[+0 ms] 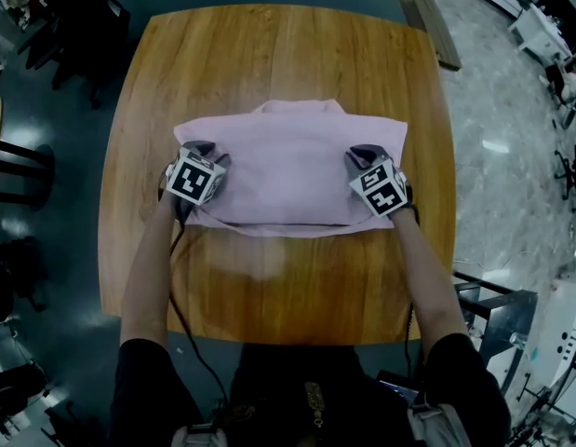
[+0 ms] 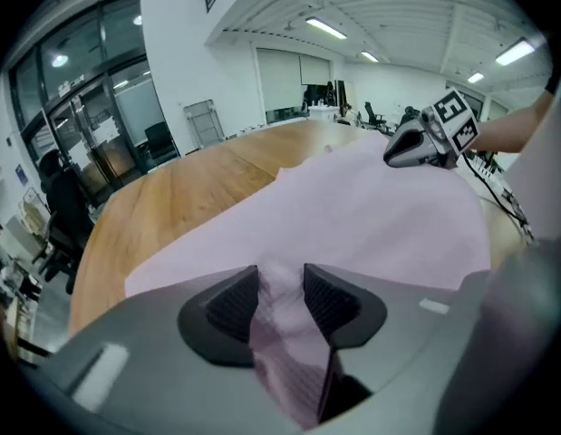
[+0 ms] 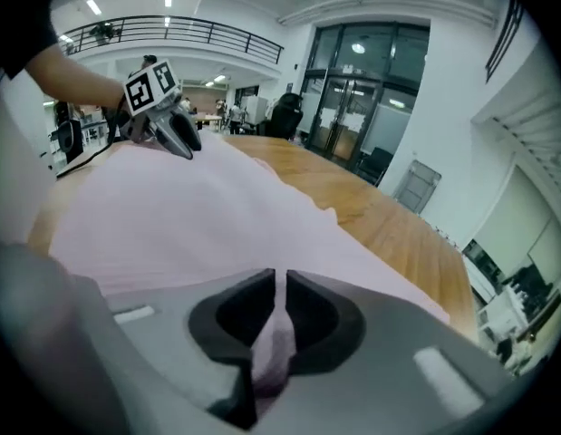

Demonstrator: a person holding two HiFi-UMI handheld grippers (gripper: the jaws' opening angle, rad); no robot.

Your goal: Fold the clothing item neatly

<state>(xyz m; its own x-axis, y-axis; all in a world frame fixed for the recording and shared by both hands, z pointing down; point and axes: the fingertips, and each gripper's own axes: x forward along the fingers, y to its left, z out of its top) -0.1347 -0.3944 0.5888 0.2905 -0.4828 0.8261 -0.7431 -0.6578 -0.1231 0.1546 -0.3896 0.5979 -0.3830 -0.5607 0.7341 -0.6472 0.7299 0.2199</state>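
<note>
A pink garment lies folded into a wide rectangle on the round-cornered wooden table, collar toward the far side. My left gripper sits at the garment's left edge. In the left gripper view a bunched fold of the pink cloth fills the gap between the jaws of this gripper and touches both pads. My right gripper is at the garment's right edge. The right gripper view shows its jaws nearly together, pinching a thin fold of the pink cloth.
A dark chair stands off the table's far left corner. A wooden plank lies beyond the far right corner. A metal frame stands near my right elbow. A black cable trails from the left gripper across the near table.
</note>
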